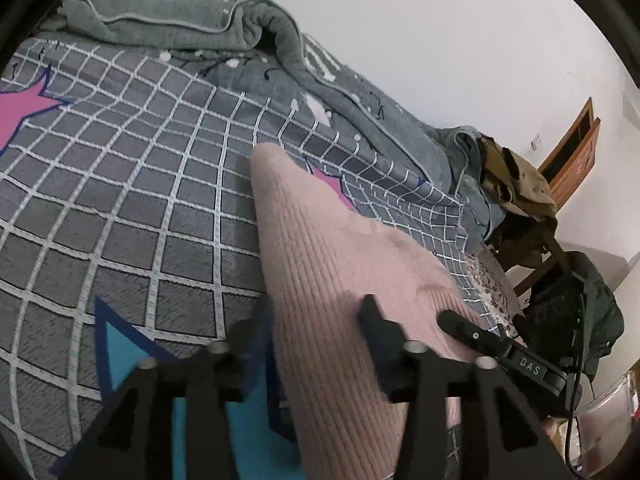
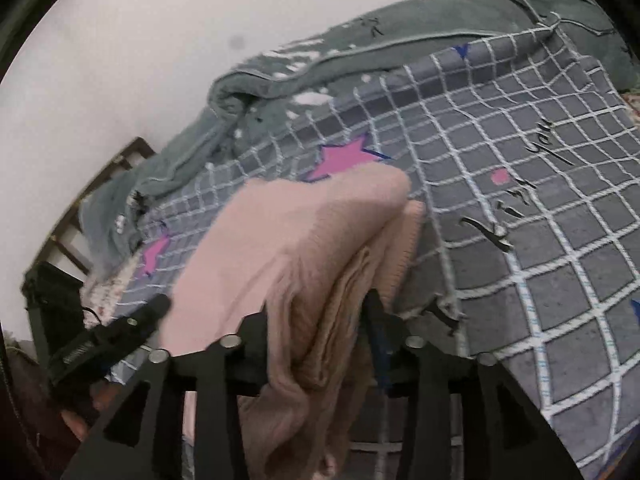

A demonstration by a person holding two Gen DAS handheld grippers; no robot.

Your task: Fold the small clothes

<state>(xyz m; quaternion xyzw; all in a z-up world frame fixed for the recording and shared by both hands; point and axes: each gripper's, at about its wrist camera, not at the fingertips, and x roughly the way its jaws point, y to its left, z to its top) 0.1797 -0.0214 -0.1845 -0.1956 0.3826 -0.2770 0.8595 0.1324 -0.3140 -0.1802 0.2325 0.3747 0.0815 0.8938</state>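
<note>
Nearest the right wrist camera, a bunched fold of the pink ribbed knit garment (image 2: 304, 280) hangs between the half-spread jaws of the right gripper (image 2: 316, 320); whether the pads press it I cannot tell. The left gripper (image 1: 304, 320) stands partly open with the same knit lying across the gap, its right finger resting on the cloth, no clear pinch. The garment lies stretched over the grey grid-patterned bedsheet with pink stars (image 1: 140, 168), beside a rumpled grey-green fleece blanket (image 1: 248, 32). This looks like mid-fold. Next, both grippers likely need a firm hold on the edge before laying it over evenly.
</note>
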